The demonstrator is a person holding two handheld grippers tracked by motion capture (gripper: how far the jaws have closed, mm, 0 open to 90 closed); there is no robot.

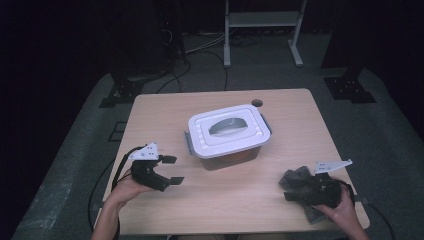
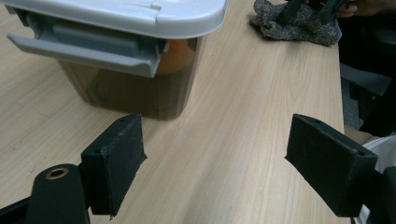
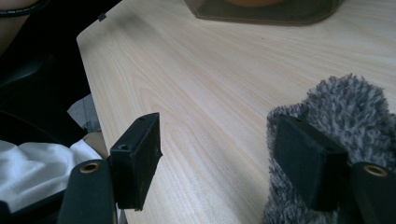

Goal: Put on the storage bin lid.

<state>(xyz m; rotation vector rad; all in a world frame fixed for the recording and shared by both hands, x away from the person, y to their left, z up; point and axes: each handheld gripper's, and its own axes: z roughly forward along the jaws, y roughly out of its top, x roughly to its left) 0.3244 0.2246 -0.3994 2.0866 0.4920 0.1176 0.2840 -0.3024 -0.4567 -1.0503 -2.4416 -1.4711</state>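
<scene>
A brown see-through box (image 1: 235, 155) with a white lid (image 1: 229, 131) and a grey handle stands in the middle of the table. In the left gripper view its grey side latch (image 2: 88, 46) hangs out, and something orange (image 2: 180, 53) shows inside. My left gripper (image 1: 172, 170) (image 2: 217, 158) is open at the front left, pointing at the box, with bare table between its jaws. A grey fuzzy cloth (image 1: 296, 178) (image 3: 345, 116) (image 2: 299, 23) lies at the front right. My right gripper (image 1: 292, 190) (image 3: 219, 158) is open, and one pad (image 3: 308, 158) rests against the cloth.
The wooden table (image 1: 280, 110) has a round cable hole (image 1: 257, 103) at its far edge. Cables and stand feet lie on the dark floor beyond. The table's near edge (image 3: 93, 93) runs close beside the right gripper. A white garment (image 3: 32, 168) shows below it.
</scene>
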